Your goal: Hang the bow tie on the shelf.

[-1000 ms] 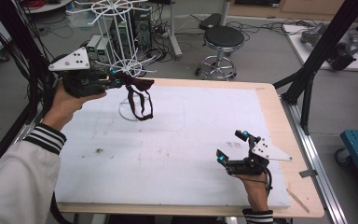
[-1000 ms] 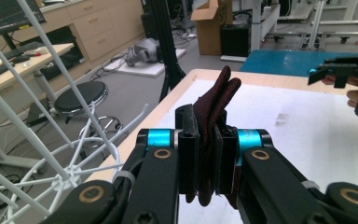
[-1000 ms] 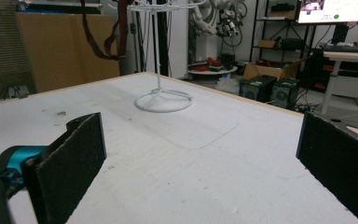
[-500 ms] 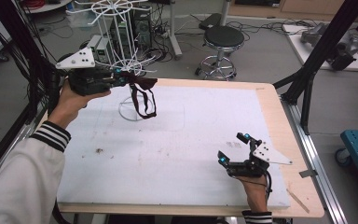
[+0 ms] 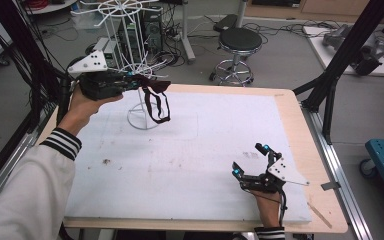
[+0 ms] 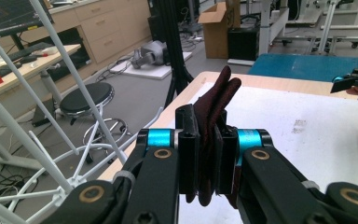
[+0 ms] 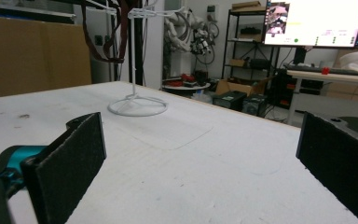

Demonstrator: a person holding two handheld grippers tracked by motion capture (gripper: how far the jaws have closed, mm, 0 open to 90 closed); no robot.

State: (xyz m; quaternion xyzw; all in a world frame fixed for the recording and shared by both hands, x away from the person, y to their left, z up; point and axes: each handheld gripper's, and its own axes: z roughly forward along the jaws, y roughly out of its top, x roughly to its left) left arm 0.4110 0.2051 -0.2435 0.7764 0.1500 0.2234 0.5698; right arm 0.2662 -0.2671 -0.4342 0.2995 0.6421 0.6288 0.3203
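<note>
Two claws are in my hands. My left claw, at about ten o'clock over the bench, is clamped on a dark maroon strap; its loop hangs beside the white wire stand, just above the base ring. My right claw rests low at about five o'clock, well apart from the strap, with its pads spread wide on nothing.

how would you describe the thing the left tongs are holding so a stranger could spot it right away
Start at the white wire rack standing at the far left of the white table. Beside its arms, the left tongs pinch a dark maroon strap whose loop dangles free. It is the one dark, limp thing among stiff white wires.
</note>
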